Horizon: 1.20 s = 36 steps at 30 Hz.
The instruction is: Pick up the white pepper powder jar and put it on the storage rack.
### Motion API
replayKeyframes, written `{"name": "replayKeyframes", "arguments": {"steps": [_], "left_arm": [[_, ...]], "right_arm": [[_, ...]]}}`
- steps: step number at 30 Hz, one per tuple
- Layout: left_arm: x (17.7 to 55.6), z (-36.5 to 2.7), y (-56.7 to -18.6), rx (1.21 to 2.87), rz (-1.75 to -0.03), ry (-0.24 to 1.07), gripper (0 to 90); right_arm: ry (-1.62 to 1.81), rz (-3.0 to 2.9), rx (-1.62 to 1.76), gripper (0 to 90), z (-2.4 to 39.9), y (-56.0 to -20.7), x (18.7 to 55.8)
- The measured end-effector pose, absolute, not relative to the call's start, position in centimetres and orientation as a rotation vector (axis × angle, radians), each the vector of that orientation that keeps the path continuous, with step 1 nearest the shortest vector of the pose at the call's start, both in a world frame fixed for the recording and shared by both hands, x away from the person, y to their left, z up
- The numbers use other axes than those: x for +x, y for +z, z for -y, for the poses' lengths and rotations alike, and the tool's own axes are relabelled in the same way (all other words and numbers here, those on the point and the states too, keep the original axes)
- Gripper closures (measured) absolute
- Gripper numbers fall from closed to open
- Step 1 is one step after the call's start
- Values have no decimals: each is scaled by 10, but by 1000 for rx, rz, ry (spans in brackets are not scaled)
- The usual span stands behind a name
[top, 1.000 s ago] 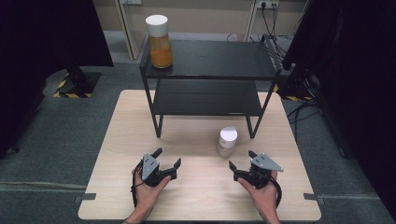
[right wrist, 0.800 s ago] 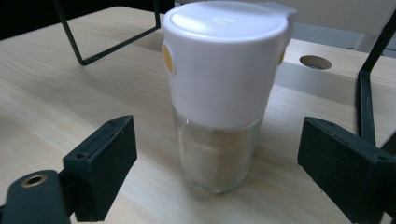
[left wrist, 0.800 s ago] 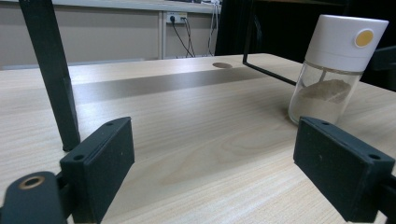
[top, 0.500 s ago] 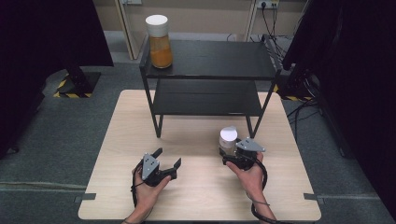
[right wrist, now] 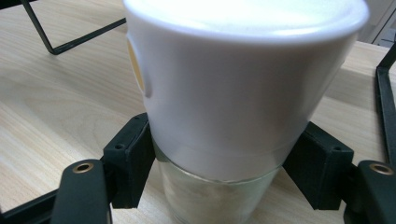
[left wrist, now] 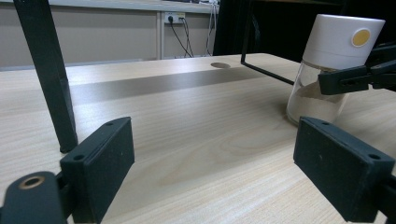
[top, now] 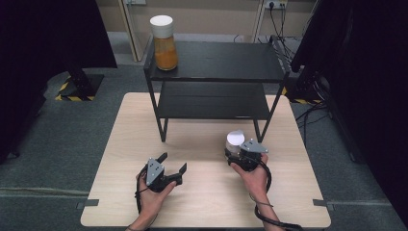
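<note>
On a pale wooden table [top: 202, 207] in a grey-floored workroom, under a black two-tier rack [top: 216, 62]: gripping a small jar [top: 235, 141] with the right gripper [top: 234, 153]. Jaws just closing, now pressing on the glass from both sides directly beneath the white lid, with the jar between the pads, as seen close up in the right gripper view. Still standing on the table, by the look of it, just in front of the rack's right front leg, with pale powder in the bottom; no sign of a lift yet.

At the near left, resting the left gripper [top: 173, 161] on the table well apart from the jar, jaws wide open and holding nothing. Looking along those empty jaws in the left gripper view, across bare wood to the jar and the pad clamped on it.

On the rack's top shelf, at the far left corner, a taller jar of orange powder [top: 165, 45] with a matching white lid; nothing on the lower shelf.

Judging from this: reaching and grasping done, apparently securely. Left to do: lifting the jar clear, carrying it off, probably up onto the rack, setting it down upright and letting go.
</note>
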<state>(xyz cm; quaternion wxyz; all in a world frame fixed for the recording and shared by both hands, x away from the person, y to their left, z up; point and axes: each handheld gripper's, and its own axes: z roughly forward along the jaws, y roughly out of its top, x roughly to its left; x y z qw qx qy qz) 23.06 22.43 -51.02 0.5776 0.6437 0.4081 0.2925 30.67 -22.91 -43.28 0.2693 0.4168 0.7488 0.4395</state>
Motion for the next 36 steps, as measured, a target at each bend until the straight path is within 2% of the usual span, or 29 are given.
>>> {"name": "replayKeyframes", "arguments": {"steps": [16,36], "left_arm": [[231,-224,-510,1507,-955,684,121],[230,-224,-510,1507,-955,688,121]], "right_arm": [[1231,-1969,1119,306,234,-439,297],[1240,-1873,1045,306,244,-398,259]]}}
